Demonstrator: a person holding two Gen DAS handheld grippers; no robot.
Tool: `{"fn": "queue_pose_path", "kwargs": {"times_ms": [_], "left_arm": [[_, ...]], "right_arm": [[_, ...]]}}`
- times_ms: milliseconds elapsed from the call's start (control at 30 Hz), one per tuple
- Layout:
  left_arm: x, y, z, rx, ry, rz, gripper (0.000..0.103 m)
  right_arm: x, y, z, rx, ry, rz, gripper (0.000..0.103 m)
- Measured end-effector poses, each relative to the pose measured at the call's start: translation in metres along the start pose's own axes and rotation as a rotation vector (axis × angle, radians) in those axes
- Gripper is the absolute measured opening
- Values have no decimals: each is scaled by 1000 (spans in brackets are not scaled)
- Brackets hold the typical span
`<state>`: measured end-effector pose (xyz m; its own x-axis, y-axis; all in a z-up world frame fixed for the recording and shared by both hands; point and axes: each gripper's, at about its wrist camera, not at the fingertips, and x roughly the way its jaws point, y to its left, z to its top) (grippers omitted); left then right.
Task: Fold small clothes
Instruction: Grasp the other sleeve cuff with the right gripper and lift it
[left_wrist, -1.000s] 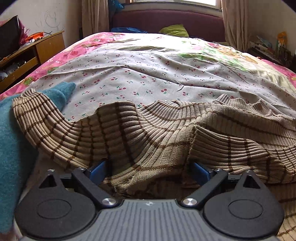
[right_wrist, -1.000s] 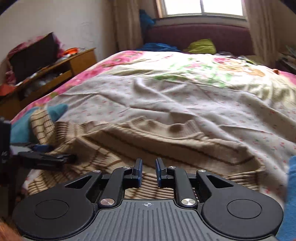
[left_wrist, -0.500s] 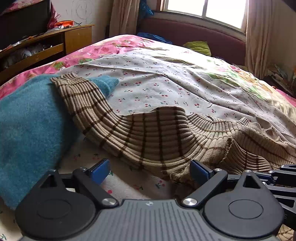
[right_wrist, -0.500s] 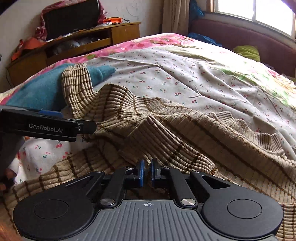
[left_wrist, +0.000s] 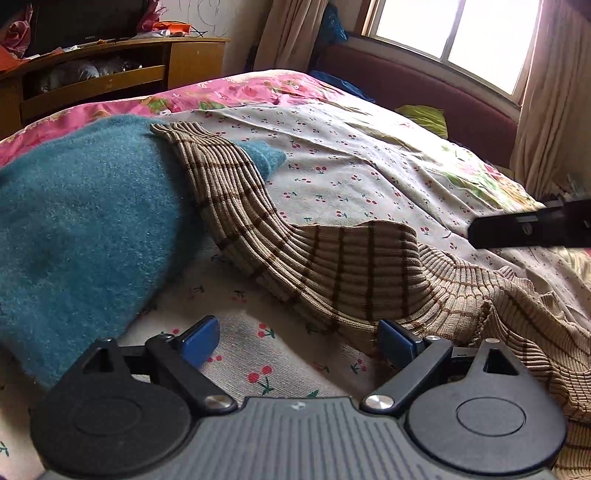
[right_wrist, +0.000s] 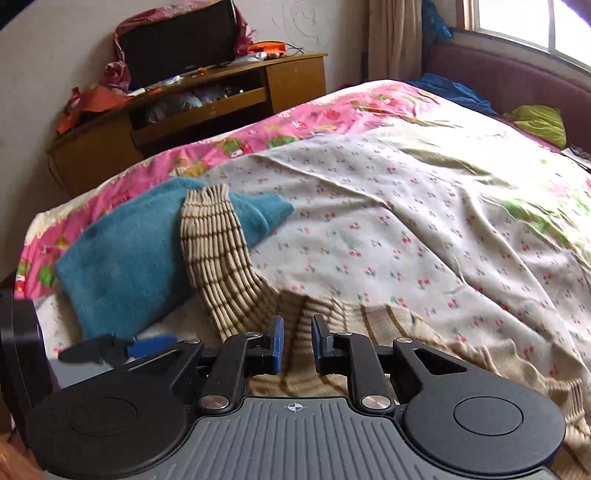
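Note:
A beige ribbed sweater with brown stripes (left_wrist: 354, 269) lies crumpled on the bed, one sleeve (left_wrist: 221, 177) stretched over a teal fuzzy garment (left_wrist: 85, 221). My left gripper (left_wrist: 299, 343) is open and empty, low over the sheet, its right pad at the sweater's near edge. In the right wrist view the sweater (right_wrist: 229, 273) lies just ahead of my right gripper (right_wrist: 297, 345), which is slightly open above it and holds nothing. The teal garment (right_wrist: 125, 254) lies to its left. The left gripper (right_wrist: 147, 347) shows there at lower left.
The bed has a cherry-print sheet (left_wrist: 351, 177) over a pink floral quilt (right_wrist: 295, 122). A wooden TV cabinet (right_wrist: 207, 107) stands to the left. A maroon headboard (left_wrist: 424, 85), window and curtains lie beyond. A green pillow (right_wrist: 539, 122) rests at the far end.
My right gripper has opened a little and let go of the sweater, which has dropped flatter. Both grippers have swung left and my left gripper has pulled back off the sweater.

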<state>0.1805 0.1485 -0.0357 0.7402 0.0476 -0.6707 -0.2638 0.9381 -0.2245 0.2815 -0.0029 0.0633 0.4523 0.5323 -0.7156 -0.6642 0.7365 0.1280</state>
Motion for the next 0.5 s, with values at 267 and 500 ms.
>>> {"fn": "queue_pose_path", "kwargs": {"times_ms": [267, 500], "left_arm": [[10, 15, -1, -40, 10, -28, 101], [13, 22, -2, -66, 5, -57, 101]], "right_arm": [[103, 76, 85, -77, 96, 134, 26], [169, 115, 113, -100, 139, 117, 31]]}}
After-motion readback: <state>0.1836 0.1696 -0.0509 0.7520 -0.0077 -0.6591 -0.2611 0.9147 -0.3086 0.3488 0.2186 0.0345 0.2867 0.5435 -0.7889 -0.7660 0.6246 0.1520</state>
